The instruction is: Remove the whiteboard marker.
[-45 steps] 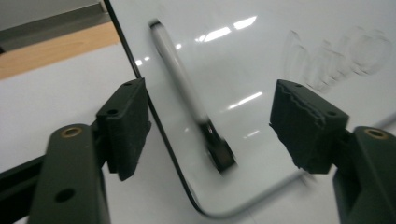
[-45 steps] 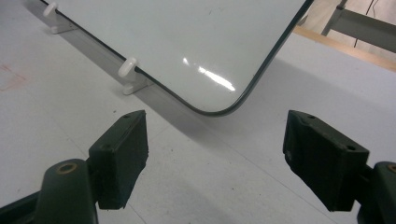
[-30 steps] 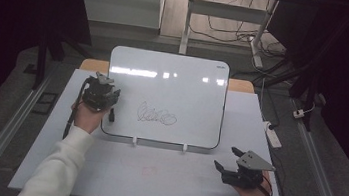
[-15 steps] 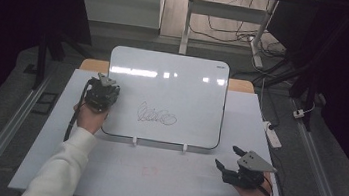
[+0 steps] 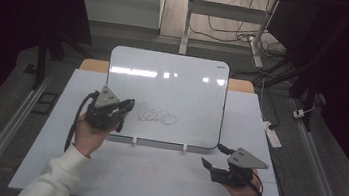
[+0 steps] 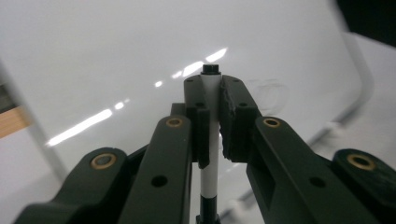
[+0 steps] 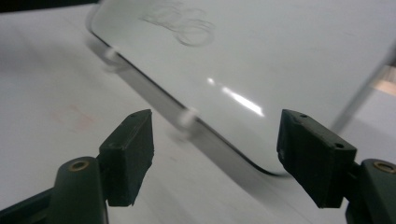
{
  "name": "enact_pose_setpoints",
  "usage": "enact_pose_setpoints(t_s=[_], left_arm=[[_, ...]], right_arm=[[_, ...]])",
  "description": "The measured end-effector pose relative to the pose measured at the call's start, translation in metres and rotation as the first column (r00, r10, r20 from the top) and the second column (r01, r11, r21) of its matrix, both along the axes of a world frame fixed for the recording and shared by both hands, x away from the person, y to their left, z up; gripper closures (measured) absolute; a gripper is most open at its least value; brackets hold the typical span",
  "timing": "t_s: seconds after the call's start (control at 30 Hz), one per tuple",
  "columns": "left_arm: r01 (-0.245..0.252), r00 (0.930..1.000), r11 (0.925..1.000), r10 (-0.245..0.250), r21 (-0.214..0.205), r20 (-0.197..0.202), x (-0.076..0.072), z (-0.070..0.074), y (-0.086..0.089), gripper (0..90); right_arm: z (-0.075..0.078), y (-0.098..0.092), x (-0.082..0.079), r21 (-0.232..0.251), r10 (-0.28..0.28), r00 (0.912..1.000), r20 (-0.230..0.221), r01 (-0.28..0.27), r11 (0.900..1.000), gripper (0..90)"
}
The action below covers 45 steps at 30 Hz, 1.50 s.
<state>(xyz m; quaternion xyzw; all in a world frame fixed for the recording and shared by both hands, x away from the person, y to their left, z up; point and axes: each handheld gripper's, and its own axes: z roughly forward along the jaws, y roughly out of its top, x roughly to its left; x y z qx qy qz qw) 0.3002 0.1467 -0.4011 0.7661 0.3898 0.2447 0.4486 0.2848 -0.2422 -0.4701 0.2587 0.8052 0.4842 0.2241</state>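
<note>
A whiteboard [image 5: 174,83] stands tilted at the back of the table, with a dark scribble [image 5: 157,117] on its lower left. My left gripper [image 5: 128,106] hovers just left of the scribble. In the left gripper view it [image 6: 212,93] is shut on a white marker [image 6: 210,172] whose black end pokes out above the pads, facing the board [image 6: 116,56]. My right gripper [image 5: 213,155] sits low by the board's bottom right corner. Its jaws [image 7: 215,140] stand open and have just been closing a little, with nothing between them.
The board rests on two small white clips [image 5: 134,141] [image 5: 185,148] on a pale table mat [image 5: 153,176]. A white power strip [image 5: 273,135] lies off the table's right edge. Desk legs and cables stand on the floor behind.
My left hand has moved right and nearer, from the board's left edge toward the scribble. The right hand has shifted slightly left.
</note>
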Motion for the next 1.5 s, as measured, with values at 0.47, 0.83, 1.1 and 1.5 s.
enact_pose_setpoints(t_s=[0.47, 0.83, 1.1, 1.5], left_arm=[[0.198, 0.9796, 0.9789, -0.199, -0.05, -0.022, -0.012, -0.024, -0.09, 82.0], [0.22, 0.9753, 0.9734, -0.221, -0.063, -0.004, -0.017, -0.029, -0.114, 82.0], [0.202, 0.9794, 0.977, -0.202, -0.069, 0.012, -0.019, -0.03, -0.117, 81.8], [0.167, 0.9844, 0.9819, -0.171, -0.09, -0.043, -0.039, -0.03, -0.027, 38.8]], right_arm=[[-0.006, 0.091, -0.002, 0.074, 0.103, 0.9759, -0.192, -0.091, 0.9932, 41.2], [-0.01, 0.1, 0.008, 0.146, 0.066, 0.9389, -0.338, -0.017, 0.9892, 69.8], [-0.011, 0.1, 0.012, 0.129, 0.025, 0.9247, -0.38, 0.026, 0.9913, 76.2], [0.0, 0.08, 0.015, 0.15, 0.014, 0.9783, -0.207, 0.017, 0.9886, 77.7]])
